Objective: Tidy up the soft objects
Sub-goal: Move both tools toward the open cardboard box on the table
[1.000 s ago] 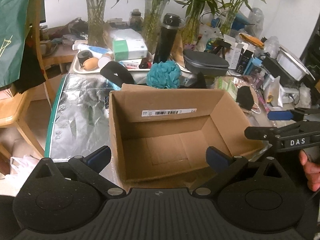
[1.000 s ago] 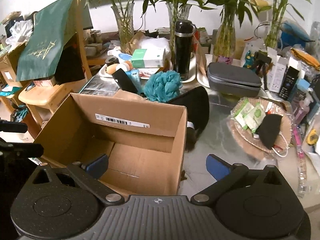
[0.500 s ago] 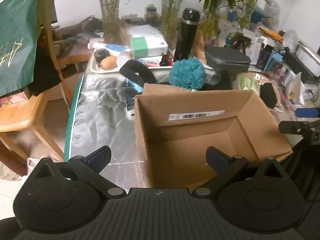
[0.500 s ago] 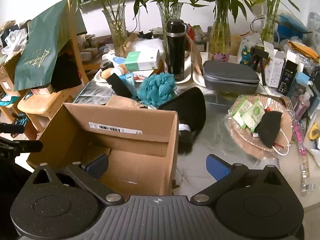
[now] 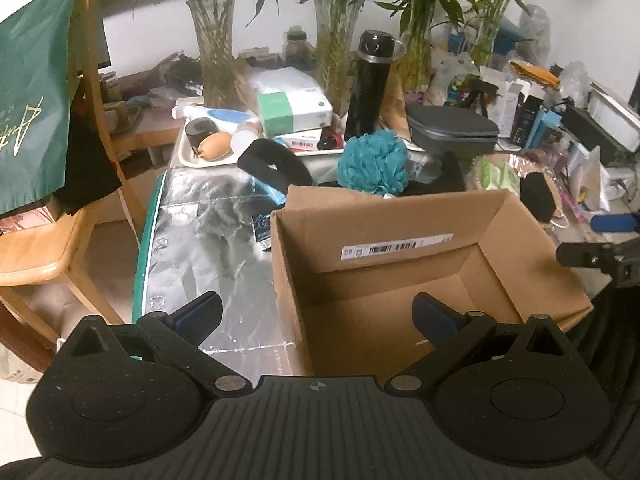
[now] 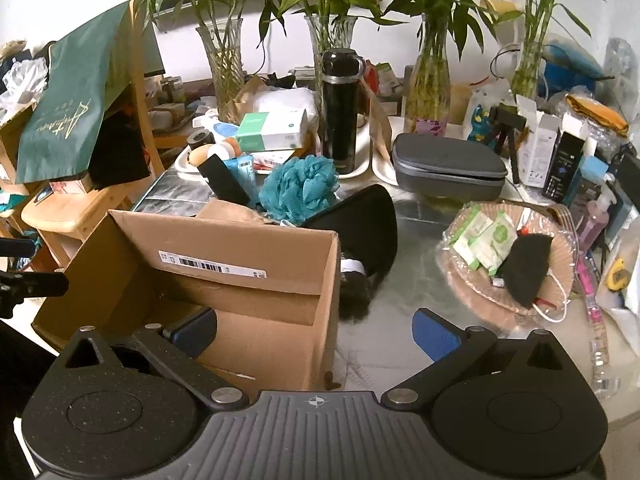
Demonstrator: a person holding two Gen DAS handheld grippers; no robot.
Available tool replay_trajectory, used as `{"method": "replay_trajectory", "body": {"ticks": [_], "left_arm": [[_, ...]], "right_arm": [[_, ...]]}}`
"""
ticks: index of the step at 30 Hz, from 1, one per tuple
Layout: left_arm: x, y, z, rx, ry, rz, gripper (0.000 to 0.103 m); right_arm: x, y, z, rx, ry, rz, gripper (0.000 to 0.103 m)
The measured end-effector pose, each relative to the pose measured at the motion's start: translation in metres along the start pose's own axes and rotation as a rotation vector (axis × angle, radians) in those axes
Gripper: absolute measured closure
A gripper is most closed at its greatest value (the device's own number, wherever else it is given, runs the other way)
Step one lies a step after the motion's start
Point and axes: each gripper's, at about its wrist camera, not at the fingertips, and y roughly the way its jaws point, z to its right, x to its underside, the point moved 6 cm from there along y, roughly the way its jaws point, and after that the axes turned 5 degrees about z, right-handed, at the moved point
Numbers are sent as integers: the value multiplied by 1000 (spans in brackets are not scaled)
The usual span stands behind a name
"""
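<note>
Teal loofah (image 5: 374, 162) behind barcode-labelled cardboard box (image 5: 400, 280); left hand-held gripper (image 5: 316, 312), right hand-held gripper (image 6: 314, 330) both apart, empty.

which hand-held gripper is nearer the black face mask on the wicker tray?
Right. The right hand-held gripper hangs over the table beside the cardboard box, the black face mask just ahead-right. The left hand-held gripper sits across the box, farther away.

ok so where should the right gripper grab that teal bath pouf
Pinch the top of the teal bath pouf from above with the right gripper. Its ruffled mesh bunches anywhere, and the top is bare, while the cardboard box blocks its near side and a black bottle stands close behind.
</note>
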Motion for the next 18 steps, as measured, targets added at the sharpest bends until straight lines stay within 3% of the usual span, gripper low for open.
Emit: {"method": "replay_trajectory", "body": {"ticks": [14,18], "left_arm": [[-27,10,-6,26,-1,70,0],[-41,17,-8,-10,7,97,0]], "right_arm": [[-15,25,-2,-4,-63,11,0],[-24,37,10,-9,-2,-15,0]]}}
